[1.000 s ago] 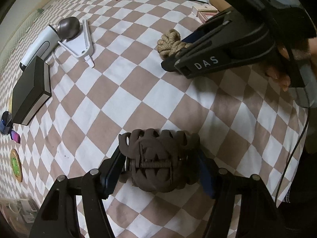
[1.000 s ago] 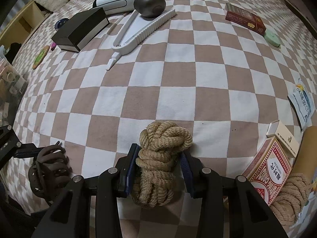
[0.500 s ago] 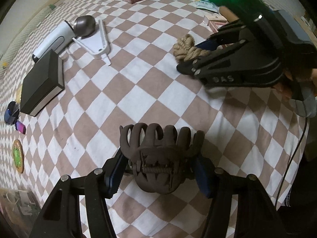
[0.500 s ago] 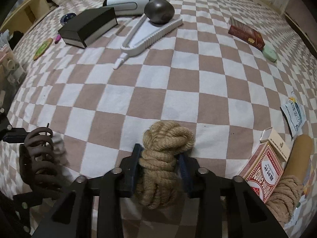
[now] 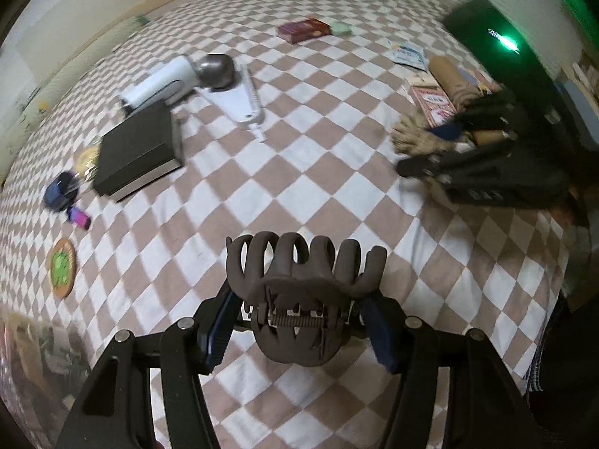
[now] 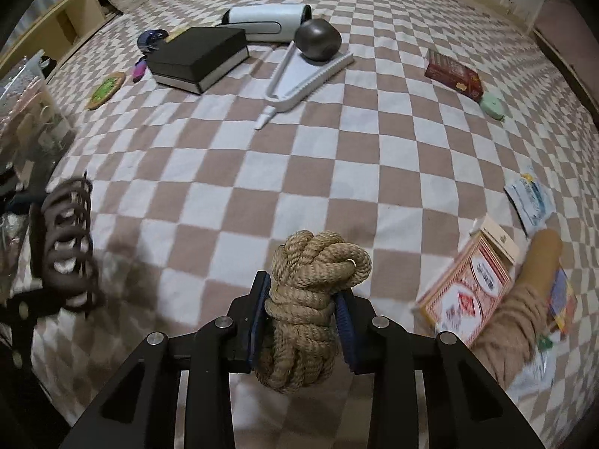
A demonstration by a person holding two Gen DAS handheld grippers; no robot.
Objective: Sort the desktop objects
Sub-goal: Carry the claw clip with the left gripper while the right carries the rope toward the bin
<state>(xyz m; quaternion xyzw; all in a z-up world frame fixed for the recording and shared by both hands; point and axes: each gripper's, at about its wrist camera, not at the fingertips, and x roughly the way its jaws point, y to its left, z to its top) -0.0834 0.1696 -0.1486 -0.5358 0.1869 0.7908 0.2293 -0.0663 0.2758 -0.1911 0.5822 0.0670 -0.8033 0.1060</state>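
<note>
The left gripper (image 5: 299, 331) is clamped on a brown hair claw (image 5: 305, 292), held above the checkered cloth (image 6: 337, 157); the right gripper (image 6: 301, 321) squeezes a knotted rope bundle (image 6: 310, 299), also off the surface, near the card box (image 6: 468, 288) at the right edge. The claw's curved, springy shell could likely twist out if the pads press off-centre, and the rope may slump or sag loose from the squeeze. The cloth looks soft, more like a bed cover than a table, so dropped things would settle in folds. Dim room, shelving at left, a green light glowing at right
</note>
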